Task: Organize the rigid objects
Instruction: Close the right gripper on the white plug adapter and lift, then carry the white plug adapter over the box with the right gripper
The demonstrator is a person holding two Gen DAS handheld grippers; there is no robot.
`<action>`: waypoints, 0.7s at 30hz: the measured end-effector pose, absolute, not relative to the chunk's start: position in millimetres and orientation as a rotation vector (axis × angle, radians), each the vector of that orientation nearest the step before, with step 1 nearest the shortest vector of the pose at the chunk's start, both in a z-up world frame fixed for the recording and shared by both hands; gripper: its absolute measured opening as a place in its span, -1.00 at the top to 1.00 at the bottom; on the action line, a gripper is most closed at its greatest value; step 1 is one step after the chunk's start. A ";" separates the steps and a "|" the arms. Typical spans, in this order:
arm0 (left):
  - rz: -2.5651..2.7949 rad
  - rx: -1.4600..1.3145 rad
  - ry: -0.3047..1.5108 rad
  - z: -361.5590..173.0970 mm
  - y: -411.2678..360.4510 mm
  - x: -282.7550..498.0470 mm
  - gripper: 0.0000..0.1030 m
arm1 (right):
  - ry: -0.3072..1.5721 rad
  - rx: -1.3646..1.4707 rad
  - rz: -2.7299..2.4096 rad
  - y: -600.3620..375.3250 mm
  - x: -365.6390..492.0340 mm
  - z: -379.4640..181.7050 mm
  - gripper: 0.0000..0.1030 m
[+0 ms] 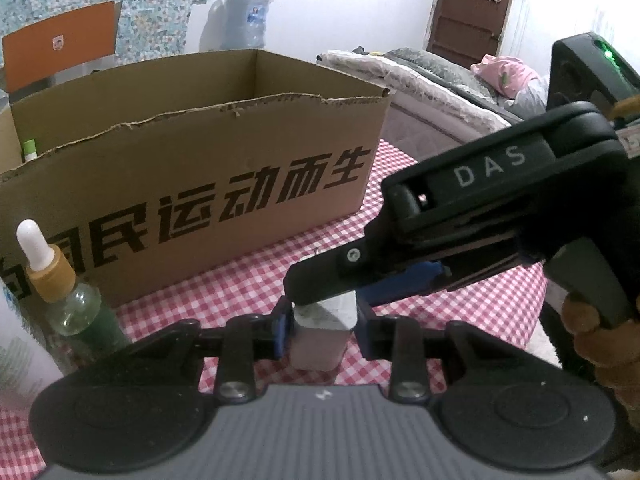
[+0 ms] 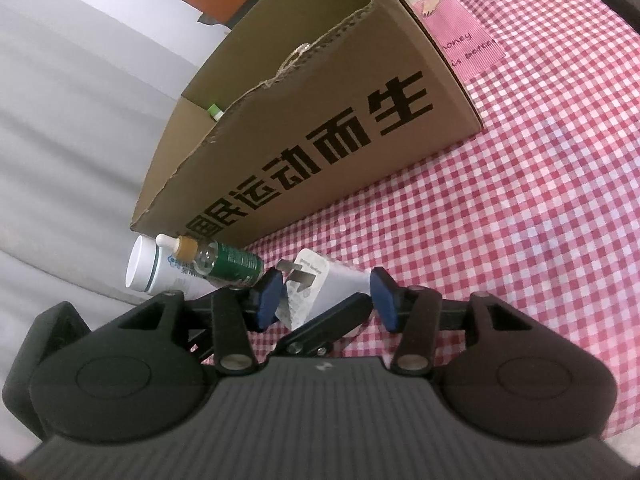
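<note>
Ribbed grey left gripper [image 1: 320, 332] clamps blocky white charger [image 1: 320, 330].

Cloth: a red-and-white checked tablecloth [image 1: 248, 280] is covering the table.
Chair: an orange-backed chair [image 1: 60, 44] is standing at 10 o'clock.
Door: a brown panelled door [image 1: 468, 4] is showing at 1 o'clock.
Bedding: a pink bundle [image 1: 504, 72] is lying at 2 o'clock.

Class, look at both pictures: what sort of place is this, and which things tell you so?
Probably a home bedroom: a bed with bedding stands behind the checked tablecloth, a large water jug sits by the wall, and there is a wooden door.
</note>
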State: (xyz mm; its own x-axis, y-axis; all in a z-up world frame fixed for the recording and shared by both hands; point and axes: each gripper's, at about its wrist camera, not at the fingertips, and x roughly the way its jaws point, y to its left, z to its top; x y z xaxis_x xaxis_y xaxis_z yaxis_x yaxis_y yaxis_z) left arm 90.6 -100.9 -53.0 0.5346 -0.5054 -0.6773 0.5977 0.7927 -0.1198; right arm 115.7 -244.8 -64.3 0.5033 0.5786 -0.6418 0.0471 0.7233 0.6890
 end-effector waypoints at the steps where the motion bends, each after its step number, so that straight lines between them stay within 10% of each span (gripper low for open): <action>1: -0.656 0.134 0.765 -53.5 -102.0 92.0 0.37 | 1.008 0.716 0.358 -244.4 117.1 -64.9 0.01; 21: -0.648 0.173 0.675 -34.1 -108.8 77.3 0.45 | 0.942 0.711 0.376 -251.2 98.4 -44.4 0.08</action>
State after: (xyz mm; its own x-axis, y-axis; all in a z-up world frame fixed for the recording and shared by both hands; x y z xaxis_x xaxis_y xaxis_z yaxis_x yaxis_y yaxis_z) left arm 77.3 -108.8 -34.1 0.5942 -0.5006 -0.6295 0.6089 0.7914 -0.0546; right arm 98.4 -251.2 -44.4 0.5479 0.5810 -0.6018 0.0076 0.7159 0.6981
